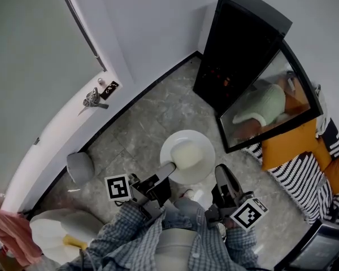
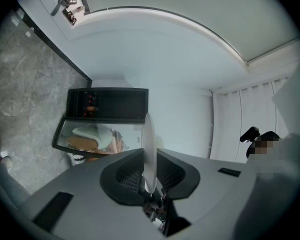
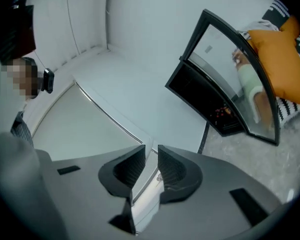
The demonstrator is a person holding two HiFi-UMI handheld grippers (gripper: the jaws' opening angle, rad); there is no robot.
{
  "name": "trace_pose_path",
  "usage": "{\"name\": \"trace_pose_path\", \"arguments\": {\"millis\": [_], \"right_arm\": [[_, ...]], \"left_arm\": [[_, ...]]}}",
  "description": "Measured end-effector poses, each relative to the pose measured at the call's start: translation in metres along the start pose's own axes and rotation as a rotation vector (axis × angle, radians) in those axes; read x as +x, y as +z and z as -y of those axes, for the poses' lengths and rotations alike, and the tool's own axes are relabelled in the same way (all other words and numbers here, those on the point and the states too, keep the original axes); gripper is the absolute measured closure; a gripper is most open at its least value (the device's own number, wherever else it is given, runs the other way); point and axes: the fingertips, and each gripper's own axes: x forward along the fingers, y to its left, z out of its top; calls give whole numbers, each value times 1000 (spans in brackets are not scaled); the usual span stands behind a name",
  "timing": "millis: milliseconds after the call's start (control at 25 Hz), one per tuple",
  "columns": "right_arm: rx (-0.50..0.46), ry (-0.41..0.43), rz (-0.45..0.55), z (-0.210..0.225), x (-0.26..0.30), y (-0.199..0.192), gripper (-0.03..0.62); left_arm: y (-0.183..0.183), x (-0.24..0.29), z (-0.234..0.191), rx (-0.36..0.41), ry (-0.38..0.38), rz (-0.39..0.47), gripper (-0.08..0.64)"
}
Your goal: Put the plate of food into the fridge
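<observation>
1. Left hand-held gripper (image 1: 168, 171): closed on the near rim of the round white plate (image 1: 202, 141). In the left gripper view the plate (image 2: 149, 139) stands edge-on, clamped between the two jaws of this hand-held gripper (image 2: 149, 159).

2. Right hand-held gripper (image 1: 221, 174): just beside the plate's right edge; contact with it cannot be confirmed from the head view. The right gripper view shows this hand-held gripper (image 3: 151, 159) with its jaws a narrow gap apart and nothing between them; only white wall shows through the gap.

3. Plate: held level in front of the person, above the grey marbled floor (image 1: 152, 114). It carries a pale, cream-coloured portion of food (image 1: 187, 154) at its middle. It is outside the fridge and well apart from it.

4. Tall black fridge (image 1: 237, 49): stands against the white wall ahead and to the right. Its glass-fronted door (image 1: 271, 97) is swung open toward the person, and the glass reflects light-green and orange shapes. The fridge (image 3: 200, 96) and its open door (image 3: 230, 64) also show in the right gripper view. The left gripper view has the fridge (image 2: 107, 103) beyond the plate's edge.

5. Surroundings: a white door with a metal lever handle (image 1: 92, 99) on the left; orange and black-and-white striped fabric (image 1: 305, 157) on the right, behind the open fridge door.
</observation>
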Motion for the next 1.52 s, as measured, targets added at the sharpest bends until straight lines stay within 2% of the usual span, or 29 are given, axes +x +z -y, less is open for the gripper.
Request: {"name": "trace_pose_path", "arguments": {"millis": [120, 400, 600, 960, 1200, 1520], "right_arm": [[58, 23, -29, -3, 5, -11, 497], [70, 99, -60, -25, 17, -36, 497], [36, 87, -61, -28, 20, -48, 500], [45, 45, -19, -28, 20, -64, 502], [52, 38, -26, -23, 23, -62, 500], [38, 56, -53, -15, 43, -45, 500]], "left_arm": [[1, 0, 0, -3, -3, -13, 500], [3, -7, 1, -32, -19, -44, 500], [8, -19, 0, -30, -15, -63, 502], [10, -28, -4, -25, -8, -130, 500], [5, -23, -4, -10, -11, -147, 500], [15, -8, -8, -31, -10, -99, 501]]}}
